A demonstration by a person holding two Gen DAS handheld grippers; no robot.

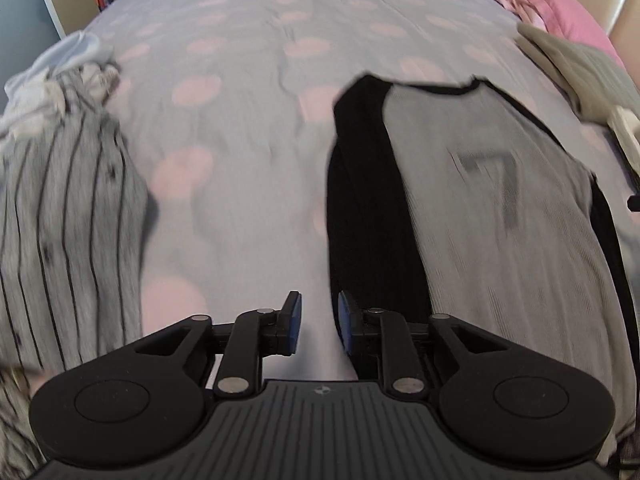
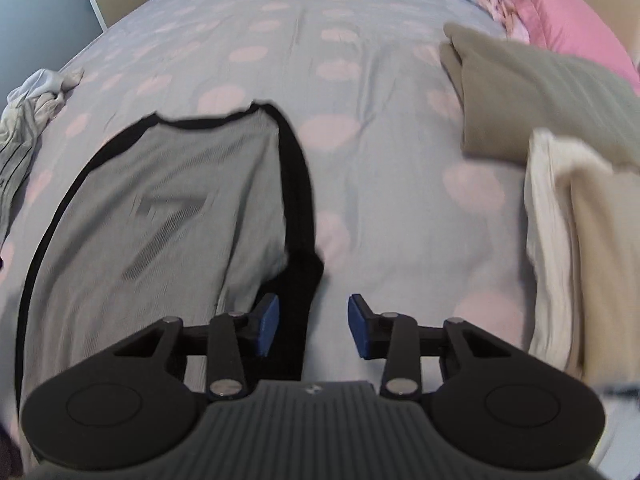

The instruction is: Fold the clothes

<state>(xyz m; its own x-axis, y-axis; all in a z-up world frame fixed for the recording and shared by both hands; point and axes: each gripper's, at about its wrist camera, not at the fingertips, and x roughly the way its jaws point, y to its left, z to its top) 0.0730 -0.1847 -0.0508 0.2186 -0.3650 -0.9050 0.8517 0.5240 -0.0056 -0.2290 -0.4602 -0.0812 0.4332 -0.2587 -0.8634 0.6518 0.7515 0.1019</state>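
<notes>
A grey shirt with black sleeves and a dark "7" lies flat on the bed, both sleeves folded in along its sides. It also shows in the right wrist view. My left gripper is open and empty, hovering just left of the shirt's black left edge near its lower end. My right gripper is open and empty, hovering over the shirt's black right edge near its lower end.
A rumpled grey pinstriped garment lies at the left of the bed. Folded olive and cream clothes are stacked at the right. Pink pillows sit at the far right corner.
</notes>
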